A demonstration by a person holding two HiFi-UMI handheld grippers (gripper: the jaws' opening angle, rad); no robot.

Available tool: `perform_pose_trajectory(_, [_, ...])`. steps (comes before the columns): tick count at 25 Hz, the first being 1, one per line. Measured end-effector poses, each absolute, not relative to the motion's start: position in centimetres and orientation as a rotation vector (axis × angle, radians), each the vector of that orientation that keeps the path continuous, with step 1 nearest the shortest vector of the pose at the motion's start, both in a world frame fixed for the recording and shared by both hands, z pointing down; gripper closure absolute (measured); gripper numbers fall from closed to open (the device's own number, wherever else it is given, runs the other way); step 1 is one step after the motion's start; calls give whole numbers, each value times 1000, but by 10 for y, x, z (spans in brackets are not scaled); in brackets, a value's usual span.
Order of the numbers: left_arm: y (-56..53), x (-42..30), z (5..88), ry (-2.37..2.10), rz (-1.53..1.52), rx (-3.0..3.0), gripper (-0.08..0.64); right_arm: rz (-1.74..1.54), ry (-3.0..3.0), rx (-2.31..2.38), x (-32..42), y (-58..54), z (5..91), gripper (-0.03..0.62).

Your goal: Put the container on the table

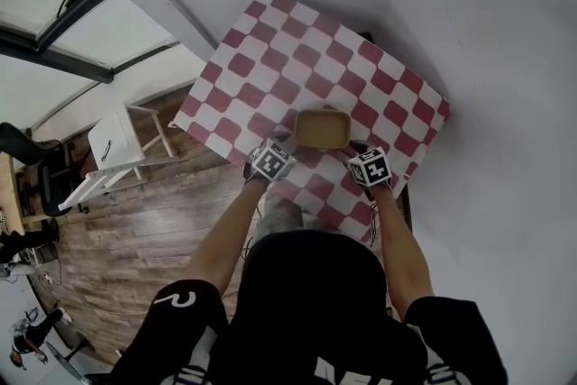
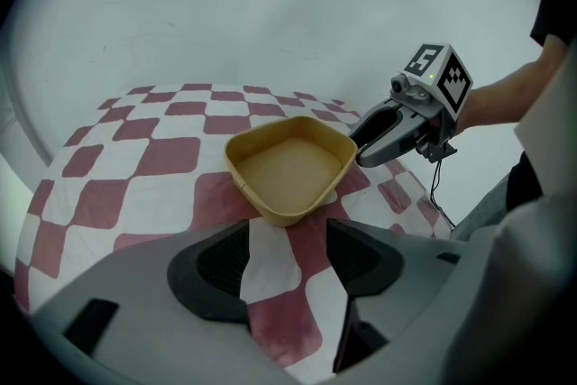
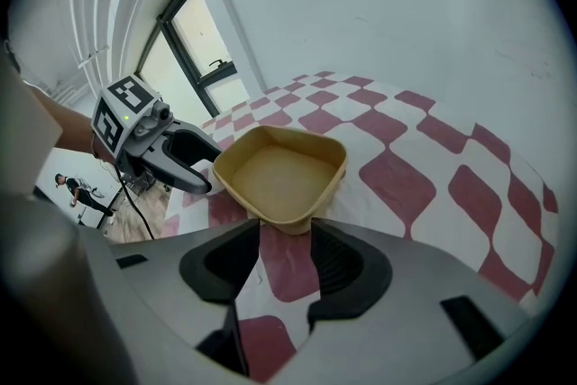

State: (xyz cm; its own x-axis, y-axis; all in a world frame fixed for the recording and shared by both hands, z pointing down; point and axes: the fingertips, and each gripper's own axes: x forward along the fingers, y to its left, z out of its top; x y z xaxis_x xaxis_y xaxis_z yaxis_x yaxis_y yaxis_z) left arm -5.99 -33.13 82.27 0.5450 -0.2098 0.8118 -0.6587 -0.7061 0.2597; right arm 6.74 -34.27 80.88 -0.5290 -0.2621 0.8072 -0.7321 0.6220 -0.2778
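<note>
A shallow tan container [image 1: 322, 129] rests flat on the red-and-white checkered table [image 1: 270, 59], close to its near edge. My left gripper [image 1: 287, 142] is at the container's near-left corner. In the left gripper view the container [image 2: 290, 169] lies just beyond my open left gripper [image 2: 287, 234], with only cloth in the gap. My right gripper [image 1: 353, 147] is at the near-right corner. In the right gripper view that corner of the container [image 3: 281, 178] pokes into the mouth of my right gripper [image 3: 287, 239], whose jaws stand apart beside it. The container is empty.
The table's near edge [image 1: 311, 212] runs just below both grippers, with wooden floor [image 1: 144, 230] beyond it. A white stool [image 1: 117, 144] stands on the floor to the left. Pale walls close in behind and to the right of the table.
</note>
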Motion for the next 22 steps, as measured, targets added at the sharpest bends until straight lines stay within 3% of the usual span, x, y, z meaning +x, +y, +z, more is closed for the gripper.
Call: perform_pose_trajectory(22, [-310, -67, 776, -814, 979, 2259, 285, 752, -2161, 857, 77, -329, 768, 374])
